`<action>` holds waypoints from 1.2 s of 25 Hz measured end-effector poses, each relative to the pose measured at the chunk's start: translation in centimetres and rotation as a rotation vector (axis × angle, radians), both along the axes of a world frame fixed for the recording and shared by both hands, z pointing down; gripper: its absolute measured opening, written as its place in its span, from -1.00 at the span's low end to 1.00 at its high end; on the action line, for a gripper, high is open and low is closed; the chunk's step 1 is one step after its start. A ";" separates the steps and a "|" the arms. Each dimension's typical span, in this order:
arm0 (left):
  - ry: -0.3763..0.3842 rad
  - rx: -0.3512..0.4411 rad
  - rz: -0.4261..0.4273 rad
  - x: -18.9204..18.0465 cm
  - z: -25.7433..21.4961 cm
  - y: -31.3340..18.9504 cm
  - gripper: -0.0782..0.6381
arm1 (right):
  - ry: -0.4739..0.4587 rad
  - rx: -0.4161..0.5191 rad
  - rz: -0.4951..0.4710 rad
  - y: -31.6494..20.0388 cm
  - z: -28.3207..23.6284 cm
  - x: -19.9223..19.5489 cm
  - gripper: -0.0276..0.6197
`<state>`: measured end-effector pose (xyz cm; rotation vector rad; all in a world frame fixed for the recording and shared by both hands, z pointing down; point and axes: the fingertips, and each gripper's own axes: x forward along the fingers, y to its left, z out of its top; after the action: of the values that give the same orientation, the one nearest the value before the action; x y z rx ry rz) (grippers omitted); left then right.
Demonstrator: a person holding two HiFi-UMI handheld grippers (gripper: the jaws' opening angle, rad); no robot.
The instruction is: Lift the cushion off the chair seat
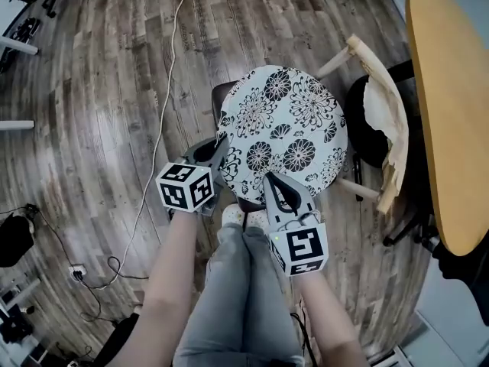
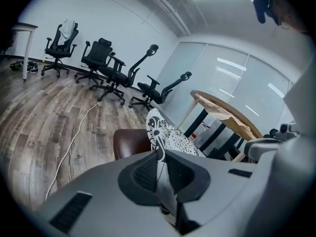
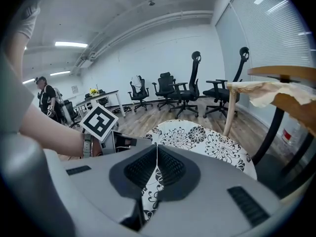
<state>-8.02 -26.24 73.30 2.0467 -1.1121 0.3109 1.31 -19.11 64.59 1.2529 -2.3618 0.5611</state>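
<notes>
While the left gripper (image 1: pixel 221 148) pinches the floral cushion (image 1: pixel 286 128) at eight o'clock, the right gripper (image 1: pixel 272 182) pinches its rim at six. It extends toward twelve o'clock from both.

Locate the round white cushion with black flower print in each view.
Head view: round white flower-print cushion, centre of the picture.
Left gripper view: cushion, centre, seen edge-on above the jaws.
Right gripper view: cushion, lower centre, beyond the jaws.
Shared landmark: round wooden table, at the right in all three.
</notes>
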 end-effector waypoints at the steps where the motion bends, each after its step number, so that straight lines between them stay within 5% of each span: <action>1: 0.003 0.003 0.000 0.1 -0.4 0.1 -0.74 | 0.003 0.002 0.002 0.0 -0.2 0.1 -0.83; 22: 0.013 0.090 0.080 4.5 -10.0 2.3 -0.74 | -0.005 0.025 0.125 1.3 -7.5 3.4 -0.83; 30: -0.049 0.167 0.171 8.0 -14.6 3.1 -0.74 | -0.029 0.044 0.177 0.8 -11.7 5.3 -0.83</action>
<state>-0.06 -23.19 58.66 2.2997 -1.0231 0.3659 6.61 -18.29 52.85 1.4933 -2.3121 0.5888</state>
